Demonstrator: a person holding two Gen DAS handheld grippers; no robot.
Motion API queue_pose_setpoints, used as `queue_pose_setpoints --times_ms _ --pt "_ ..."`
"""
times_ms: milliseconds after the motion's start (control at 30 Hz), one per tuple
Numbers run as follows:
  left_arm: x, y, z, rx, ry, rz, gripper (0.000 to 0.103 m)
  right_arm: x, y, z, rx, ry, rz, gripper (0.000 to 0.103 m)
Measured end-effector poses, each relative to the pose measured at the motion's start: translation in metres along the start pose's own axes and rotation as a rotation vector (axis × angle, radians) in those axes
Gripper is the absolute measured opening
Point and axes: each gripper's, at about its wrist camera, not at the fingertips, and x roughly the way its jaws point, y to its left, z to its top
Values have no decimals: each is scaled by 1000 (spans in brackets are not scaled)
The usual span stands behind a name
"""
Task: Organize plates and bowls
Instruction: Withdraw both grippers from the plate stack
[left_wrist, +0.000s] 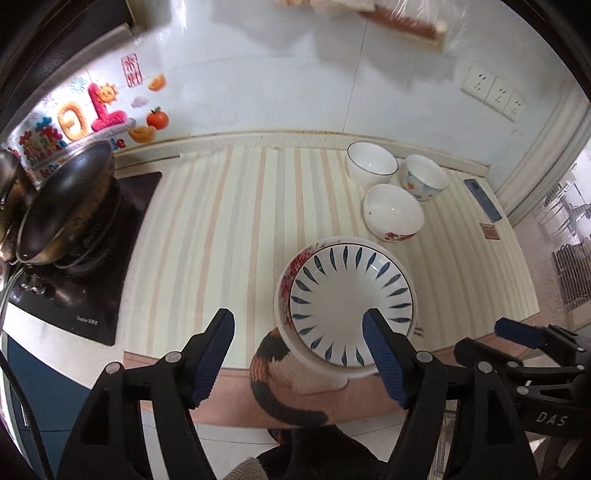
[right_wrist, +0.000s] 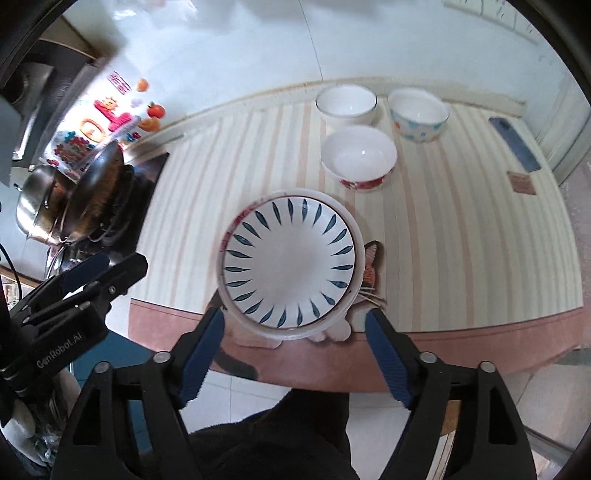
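Gaping wide, both grippers hold nothing near stacked plates

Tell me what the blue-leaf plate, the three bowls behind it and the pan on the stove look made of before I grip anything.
Blue-leaf plate: looks like glazed ceramic, smooth white with painted leaves. Three bowls: likely the same, glossy white with highlights inside; porcelain or melamine cannot be told apart. Pan: dark metal, dull inside with a bright, worn rim.

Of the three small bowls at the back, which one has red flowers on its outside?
The white bowl with red flowers, standing nearest the stacked plates; the plain white dark-rimmed bowl and blue-spotted bowl stand behind it.
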Motion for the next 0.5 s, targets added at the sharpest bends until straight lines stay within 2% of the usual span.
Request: queue_pose_setpoints --times_ms 67,133,167,500 --pt "-16 0 -9 3 -13 -7 72 -19 6 -9 0 -36 -6 83" --pt "-27 -2 -16 8 -15 -24 87 -37 11 -21 -6 -63 -14 84" --pt "-33 -3 -20 11 -21 -31 88 -47 14 -27 -6 -76 -15 84" --pt "-77 -17 -43 24 -71 -37 88 -107 25 -71 -23 -146 -9 85"
